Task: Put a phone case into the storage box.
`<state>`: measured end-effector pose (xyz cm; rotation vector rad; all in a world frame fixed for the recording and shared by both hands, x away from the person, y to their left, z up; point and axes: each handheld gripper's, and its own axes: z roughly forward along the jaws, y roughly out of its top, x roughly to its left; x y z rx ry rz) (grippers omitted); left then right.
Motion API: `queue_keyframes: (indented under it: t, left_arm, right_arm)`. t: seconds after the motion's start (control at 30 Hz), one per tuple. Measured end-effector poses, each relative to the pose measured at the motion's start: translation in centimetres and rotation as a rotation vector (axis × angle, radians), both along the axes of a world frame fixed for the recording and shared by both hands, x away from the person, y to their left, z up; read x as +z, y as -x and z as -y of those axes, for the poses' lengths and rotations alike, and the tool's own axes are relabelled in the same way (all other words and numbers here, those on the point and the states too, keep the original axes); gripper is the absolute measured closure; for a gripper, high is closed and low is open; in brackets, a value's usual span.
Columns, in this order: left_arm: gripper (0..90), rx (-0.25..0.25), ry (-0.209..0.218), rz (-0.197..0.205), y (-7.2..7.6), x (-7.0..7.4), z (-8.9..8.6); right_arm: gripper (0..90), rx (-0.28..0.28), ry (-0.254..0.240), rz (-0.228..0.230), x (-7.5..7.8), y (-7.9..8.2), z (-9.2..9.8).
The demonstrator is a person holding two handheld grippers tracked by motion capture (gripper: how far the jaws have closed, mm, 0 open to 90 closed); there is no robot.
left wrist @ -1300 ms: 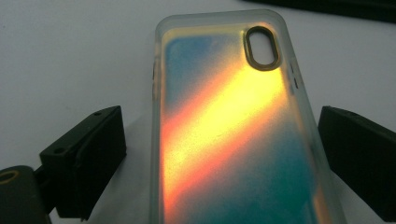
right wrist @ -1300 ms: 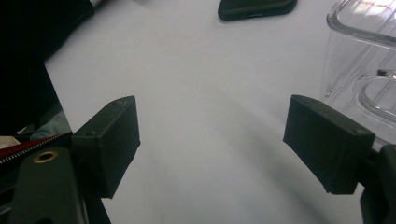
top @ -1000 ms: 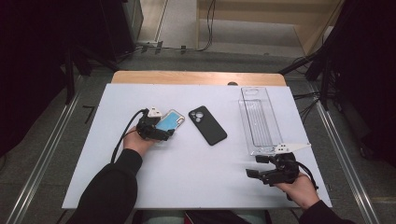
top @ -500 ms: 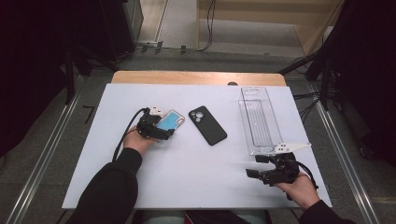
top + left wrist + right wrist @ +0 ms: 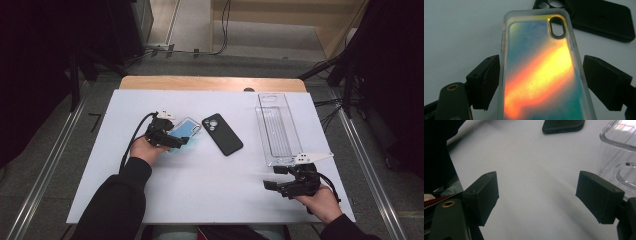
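Your left gripper (image 5: 184,142) at desk's left half: jaws spread around iridescent phone case (image 5: 541,72), not clamped. Right gripper (image 5: 272,177) released, empty, near front-right corner. Clear tray (image 5: 276,125) empty; both cases unplaced, black case (image 5: 223,134) untouched.

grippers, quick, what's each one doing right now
Left gripper: fingers stand either side of the iridescent phone case, a gap showing at the right one; grip cannot be told.
Right gripper: open, nothing between its fingers, above the white table.
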<state>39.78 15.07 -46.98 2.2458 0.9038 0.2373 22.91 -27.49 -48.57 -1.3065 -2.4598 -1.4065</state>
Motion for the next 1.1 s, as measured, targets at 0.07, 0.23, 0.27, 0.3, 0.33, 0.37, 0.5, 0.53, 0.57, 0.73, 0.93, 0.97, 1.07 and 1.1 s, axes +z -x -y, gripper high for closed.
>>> queue_keyframes:
  t: [0.07, 0.23, 0.27, 0.3, 0.33, 0.37, 0.5, 0.53, 0.57, 0.73, 0.93, 0.97, 1.07, 1.1]
  left_arm:
    - [17.3, -0.001, 0.007, -0.005, 0.4, 0.5, -0.1]
    - [17.3, -0.008, 0.046, -0.01, 1.3, 1.7, -0.2]
    - [17.3, -0.007, 0.048, -0.013, 1.4, 1.9, -0.2]
    - [17.3, -0.012, 0.053, -0.021, 1.6, 2.0, -0.2]
    - [17.3, -0.011, 0.058, -0.023, 1.7, 2.0, -0.1]
    - [17.3, -0.014, 0.056, -0.027, 1.9, 2.1, 0.0]
    - [17.3, -0.029, 0.059, -0.04, 2.8, 2.4, 0.4]
    - [17.3, -0.029, 0.066, -0.044, 3.0, 2.5, 0.5]
    - [17.3, -0.028, 0.069, -0.05, 3.3, 2.6, 0.6]
    - [17.3, -0.04, 0.082, -0.055, 4.6, 2.9, 1.1]
    - [17.3, -0.043, 0.102, -0.053, 6.0, 3.2, 1.5]
    - [17.3, -0.039, 0.109, -0.055, 6.2, 3.2, 1.5]
    - [17.3, -0.033, 0.115, -0.044, 6.9, 3.2, 1.7]
    - [17.2, -0.025, 0.113, -0.02, 7.2, 3.2, 1.8]
  right_arm:
    - [16.5, -0.001, 0.002, -0.003, 0.0, 0.0, 0.0]
    - [16.5, -0.005, 0.002, -0.001, 0.0, 0.0, 0.0]
    - [16.5, -0.007, 0.001, 0.0, 0.0, -0.1, 0.0]
    - [16.5, -0.009, -0.001, 0.0, 0.1, -0.1, 0.0]
    - [16.5, -0.01, 0.0, 0.001, 0.1, -0.1, 0.0]
    - [16.5, -0.01, 0.0, 0.002, 0.1, 0.0, 0.0]
    - [16.5, -0.023, -0.007, -0.002, 0.2, 0.0, -0.2]
    - [16.5, -0.031, -0.008, -0.004, 0.2, 0.0, -0.2]
    - [16.5, -0.037, -0.014, -0.009, 0.2, 0.0, -0.2]
    - [16.5, -0.046, -0.018, -0.019, 0.2, 0.0, -0.3]
    - [16.5, -0.056, -0.018, -0.033, 0.5, -0.1, -0.4]
    - [16.5, -0.058, -0.019, -0.035, 0.6, -0.1, -0.5]
    - [16.5, -0.062, -0.017, -0.034, 0.8, 0.0, -0.5]
    - [16.6, -0.063, -0.018, -0.037, 0.9, 0.0, -0.5]
